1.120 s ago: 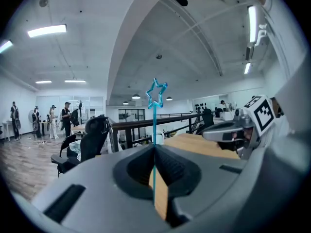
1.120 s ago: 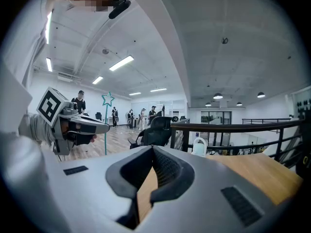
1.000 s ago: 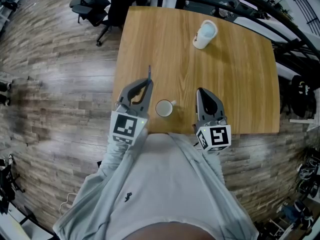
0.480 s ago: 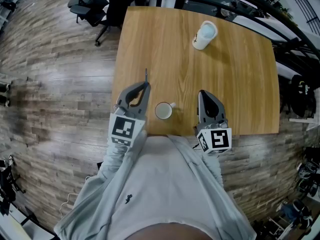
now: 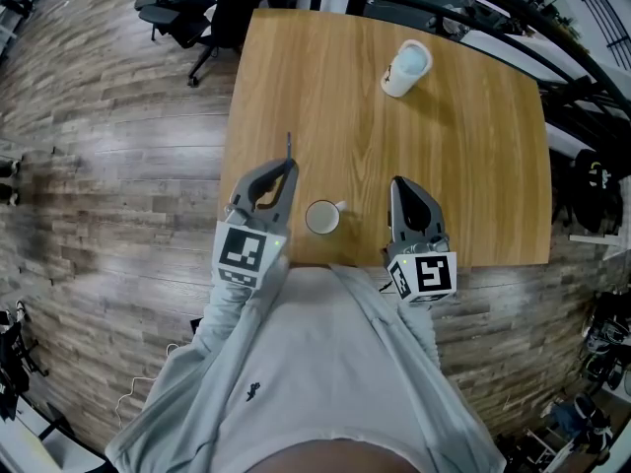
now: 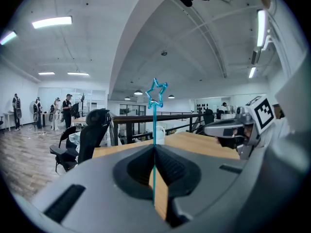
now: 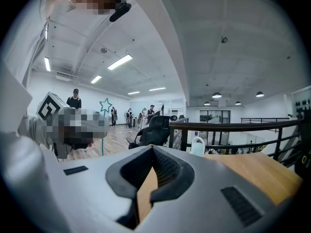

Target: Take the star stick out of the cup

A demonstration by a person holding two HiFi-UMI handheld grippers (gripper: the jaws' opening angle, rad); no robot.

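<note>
- The left hand-held gripper (image 5: pixel 285 168) has drifted a little to the left over the last second, carrying the star stick (image 6: pixel 155 120) further from the cup (image 5: pixel 322 215). The shift is small.
- Its jaws are pressed together on the thin blue shaft, and the stick stands upright out of them with the star on top, clear of the cup and off to its left.
- I judge the stick is already out, so what remains is setting it down or simply holding it.
- The right hand-held gripper (image 5: pixel 398 181) has hardly moved. Its jaws meet with nothing between them, and it hovers over the near edge of the counter (image 5: pixel 463 166), to the right of the cup.
- The cup sits upright on the counter between the two grippers, and from the head view nothing stands in it.
- A white jug (image 5: pixel 404 67) stands at the far side of the counter, well apart, and I cannot tell what it holds.
</note>
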